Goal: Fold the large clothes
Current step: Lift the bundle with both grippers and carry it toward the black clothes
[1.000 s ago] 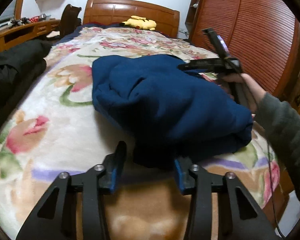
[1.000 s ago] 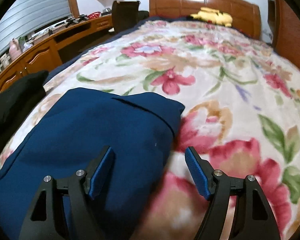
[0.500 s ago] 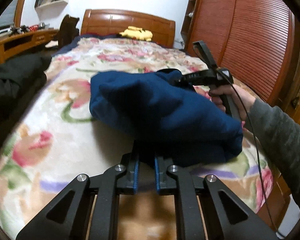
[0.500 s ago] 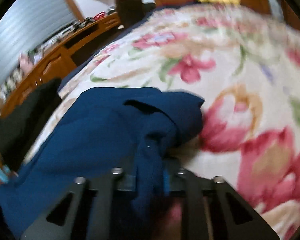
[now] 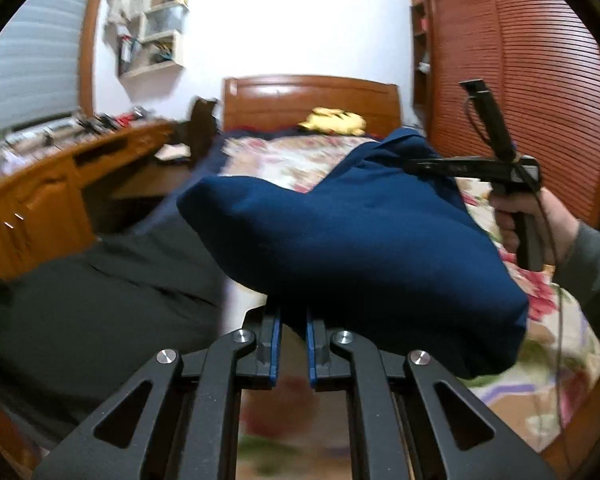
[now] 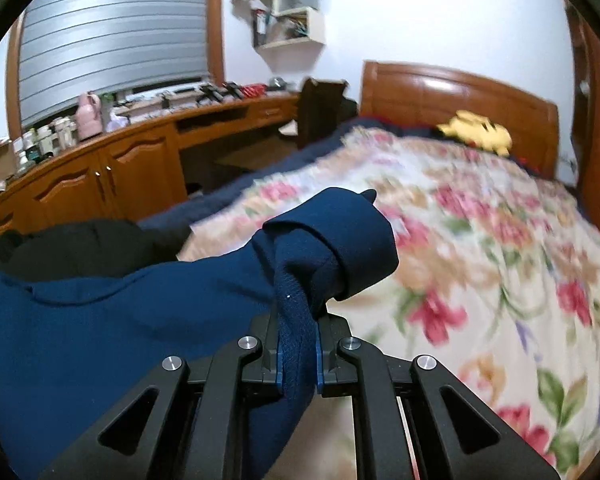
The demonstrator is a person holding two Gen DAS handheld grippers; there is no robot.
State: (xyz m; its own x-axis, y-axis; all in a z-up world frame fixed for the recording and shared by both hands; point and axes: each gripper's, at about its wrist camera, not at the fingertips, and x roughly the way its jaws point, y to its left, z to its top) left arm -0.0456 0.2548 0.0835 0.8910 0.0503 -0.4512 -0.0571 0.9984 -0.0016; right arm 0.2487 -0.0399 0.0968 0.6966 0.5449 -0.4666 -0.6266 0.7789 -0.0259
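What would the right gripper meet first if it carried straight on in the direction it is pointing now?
The right gripper is already shut on the blue garment, so the bunched fabric lies directly ahead. Beyond that fold, probably the floral bedspread, though depth is hard to judge.

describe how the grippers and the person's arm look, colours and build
Both the left gripper and right gripper are matte black linkage frames with triangular cut-outs, silver pivot bolts and blue finger pads. A thin dark cable trails the right handle, held by a bare hand in a grey-green sleeve.
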